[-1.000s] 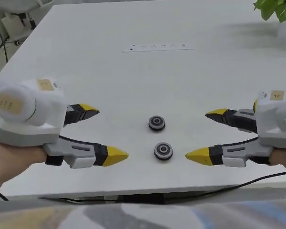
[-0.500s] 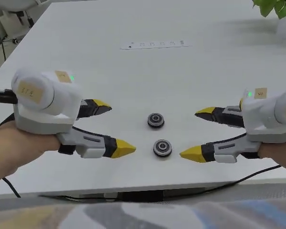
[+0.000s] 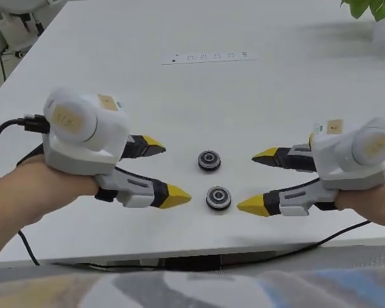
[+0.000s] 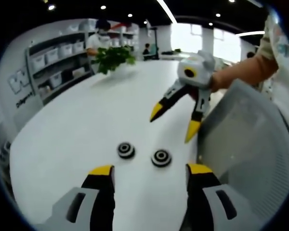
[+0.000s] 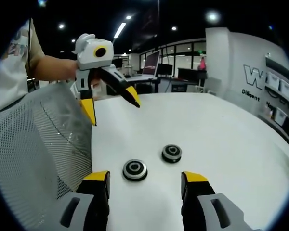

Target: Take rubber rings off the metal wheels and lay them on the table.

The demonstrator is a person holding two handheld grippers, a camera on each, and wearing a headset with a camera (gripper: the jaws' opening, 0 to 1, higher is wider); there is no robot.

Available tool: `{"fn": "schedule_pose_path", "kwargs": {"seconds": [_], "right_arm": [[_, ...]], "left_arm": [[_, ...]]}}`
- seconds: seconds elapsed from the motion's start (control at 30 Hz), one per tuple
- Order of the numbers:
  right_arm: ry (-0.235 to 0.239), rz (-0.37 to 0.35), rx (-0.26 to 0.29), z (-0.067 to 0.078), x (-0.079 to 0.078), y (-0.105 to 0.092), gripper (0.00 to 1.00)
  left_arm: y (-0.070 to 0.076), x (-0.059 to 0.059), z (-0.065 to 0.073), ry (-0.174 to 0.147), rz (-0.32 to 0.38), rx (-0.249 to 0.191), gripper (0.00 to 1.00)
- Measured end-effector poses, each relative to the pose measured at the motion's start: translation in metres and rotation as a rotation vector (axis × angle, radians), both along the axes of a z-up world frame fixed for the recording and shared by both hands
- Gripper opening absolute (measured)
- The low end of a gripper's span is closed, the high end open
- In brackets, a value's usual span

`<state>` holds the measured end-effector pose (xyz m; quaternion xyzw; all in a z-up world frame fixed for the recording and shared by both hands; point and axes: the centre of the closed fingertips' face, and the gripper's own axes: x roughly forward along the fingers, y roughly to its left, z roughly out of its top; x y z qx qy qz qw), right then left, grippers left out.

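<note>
Two small metal wheels with black rubber rings lie flat on the white table (image 3: 276, 90): a near wheel (image 3: 219, 198) (image 4: 161, 158) (image 5: 135, 170) and a far wheel (image 3: 209, 160) (image 4: 125, 150) (image 5: 172, 153). My left gripper (image 3: 170, 172) (image 4: 150, 171) hovers open just left of them, yellow tips pointing right. Facing it from the right, my right gripper (image 3: 253, 179) (image 5: 146, 177) is also open. Nothing is between either pair of jaws. Each gripper appears in the other's view, the right gripper (image 4: 174, 122) and the left gripper (image 5: 111, 108).
A row of sockets (image 3: 208, 58) is set into the table farther back. A green plant (image 3: 369, 9) stands at the far right corner. The table's front edge (image 3: 192, 253) runs close below the grippers, and a black cable (image 3: 3, 138) trails off the left gripper.
Both grippers have moved inward toward the two wheels, the left one more than the right, with jaws still open. The wheels have not moved.
</note>
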<state>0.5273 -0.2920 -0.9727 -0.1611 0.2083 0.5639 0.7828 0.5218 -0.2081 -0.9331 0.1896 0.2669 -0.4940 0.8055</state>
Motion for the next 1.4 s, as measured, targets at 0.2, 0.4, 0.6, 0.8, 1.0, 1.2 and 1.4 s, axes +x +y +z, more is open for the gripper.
{"fn": "schedule_pose_path", "kwargs": {"seconds": [0.2,0.4,0.6,0.8,1.0,1.2,1.4], "right_arm": [[0.011,0.026,-0.016,-0.009,-0.001,0.003,0.53],[0.03,0.036,-0.019,-0.015,-0.002,0.005,0.47],[0.042,0.048,-0.016,-0.018,-0.003,0.009,0.44],[0.056,0.059,-0.02,-0.024,-0.004,0.011,0.41],[0.067,0.075,-0.028,-0.029,-0.004,0.013,0.37],[0.083,0.073,-0.023,-0.034,-0.003,0.014,0.35],[0.096,0.083,-0.035,-0.04,-0.005,0.015,0.33]], "left_arm": [[-0.01,0.0,-0.008,0.012,-0.031,0.012,0.58],[-0.018,-0.001,-0.015,0.024,-0.054,0.023,0.57],[-0.021,-0.001,-0.024,0.042,-0.072,0.039,0.53],[-0.027,-0.002,-0.03,0.079,-0.078,0.018,0.46],[-0.033,-0.001,-0.038,0.102,-0.086,0.02,0.41],[-0.036,0.001,-0.048,0.113,-0.1,0.038,0.37],[-0.043,0.002,-0.054,0.131,-0.1,0.03,0.34]]}}
